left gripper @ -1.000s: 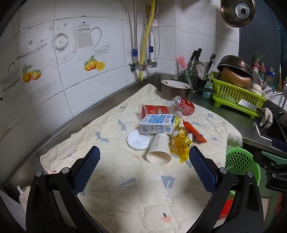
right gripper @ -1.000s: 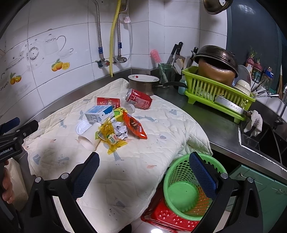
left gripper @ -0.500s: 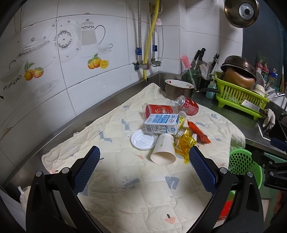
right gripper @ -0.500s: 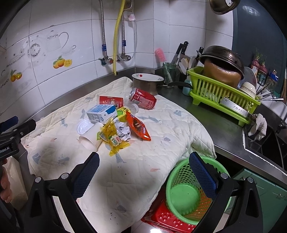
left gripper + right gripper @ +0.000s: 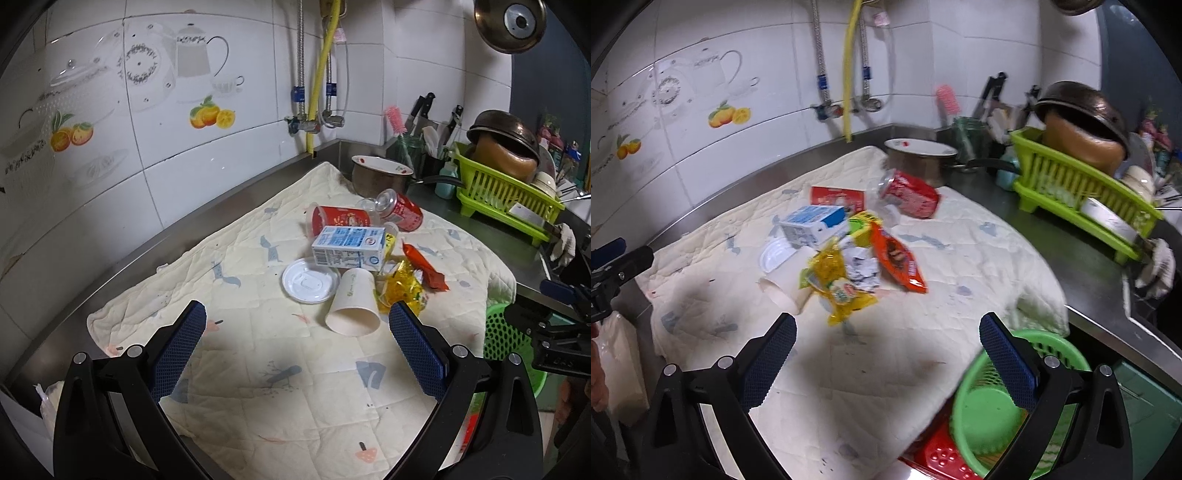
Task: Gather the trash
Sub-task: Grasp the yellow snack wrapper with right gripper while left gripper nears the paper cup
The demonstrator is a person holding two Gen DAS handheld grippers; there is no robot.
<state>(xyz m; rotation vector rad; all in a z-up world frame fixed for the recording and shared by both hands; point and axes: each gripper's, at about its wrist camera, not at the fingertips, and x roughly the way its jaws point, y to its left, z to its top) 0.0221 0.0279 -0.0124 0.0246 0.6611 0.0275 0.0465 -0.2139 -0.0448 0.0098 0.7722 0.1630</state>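
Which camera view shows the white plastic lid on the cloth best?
The left wrist view shows it best: the white lid lies flat and sharp, almost fully visible beside the paper cup. In the right wrist view the lid is blurred, and the cup and milk carton partly hide it.

Left tool [image 5: 295, 321] spread wide above quilted cloth [image 5: 258, 369]; paper cup [image 5: 354, 306] on its side, milk carton [image 5: 347, 247] behind
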